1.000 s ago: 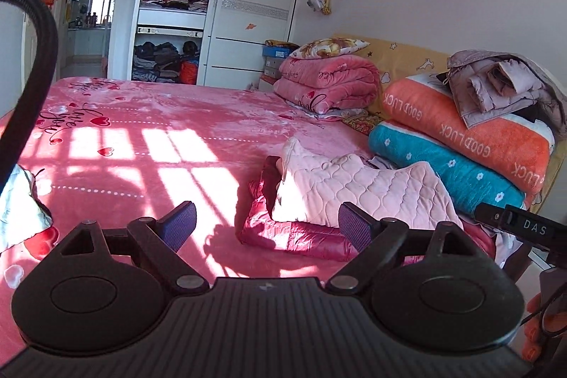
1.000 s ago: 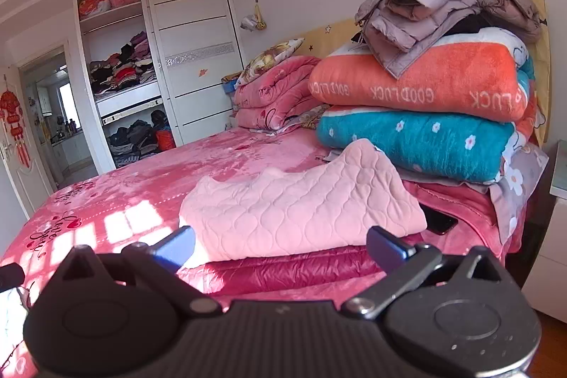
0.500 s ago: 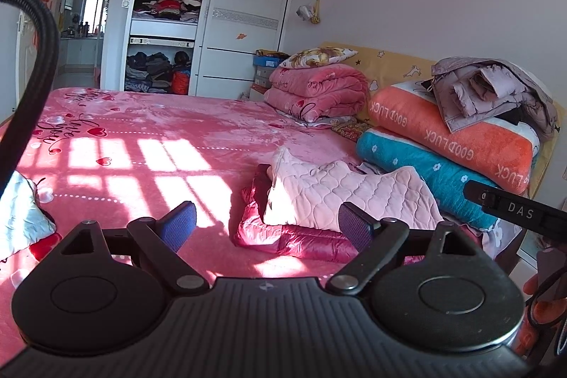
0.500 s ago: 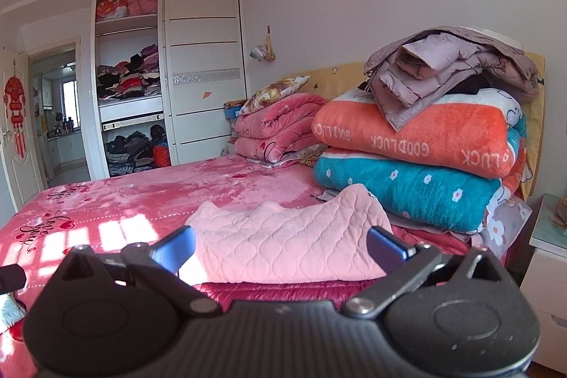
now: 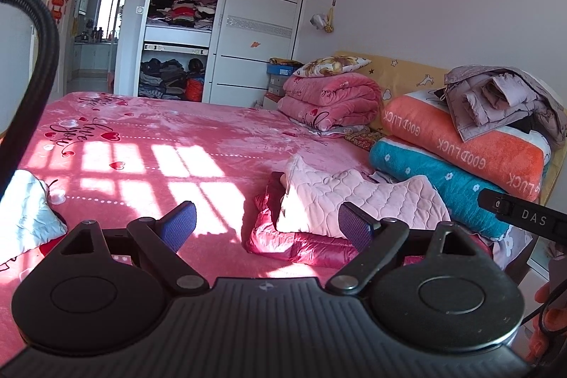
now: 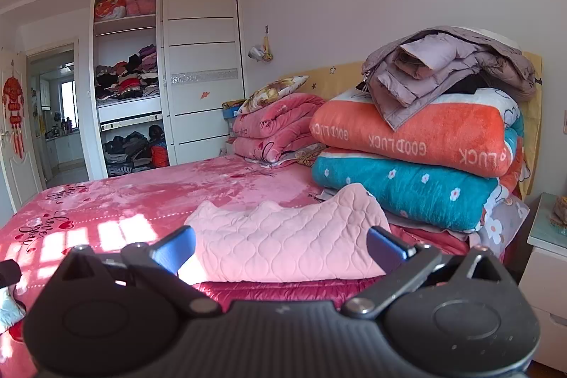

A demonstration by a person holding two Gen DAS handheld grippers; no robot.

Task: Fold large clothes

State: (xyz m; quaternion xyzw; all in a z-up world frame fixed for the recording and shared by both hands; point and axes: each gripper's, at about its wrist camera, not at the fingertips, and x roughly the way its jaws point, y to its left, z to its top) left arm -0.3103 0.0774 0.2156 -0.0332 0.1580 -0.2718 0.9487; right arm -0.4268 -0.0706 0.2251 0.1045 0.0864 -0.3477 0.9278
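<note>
The left gripper [image 5: 265, 222] and right gripper [image 6: 280, 245] are both hanging spread wide, holding nothing. The pink quilted top [image 6: 283, 247] is lying folded on the red puffy jacket [image 5: 304, 245] on the bed [image 5: 141, 144]. Next job, I think: picking another garment.

Bedspread [image 5: 149, 137]: plush pink cloth, soft sheen where sunlit. Top [image 6: 283, 247]: quilted pale pink cloth, matt, stitched scallops. Jacket [image 5: 304, 247] beneath: glossy crimson padded fabric. Blankets [image 6: 418, 144]: thick fleece, fuzzy. Coat [image 6: 443, 62]: smooth mauve padded fabric. Left gripper [image 5: 266, 224]: matt black plastic, ribbed body, metal pivot pins, textured blue pads [image 5: 180, 225]. Wardrobe [image 5: 258, 20]: smooth white panels.
</note>
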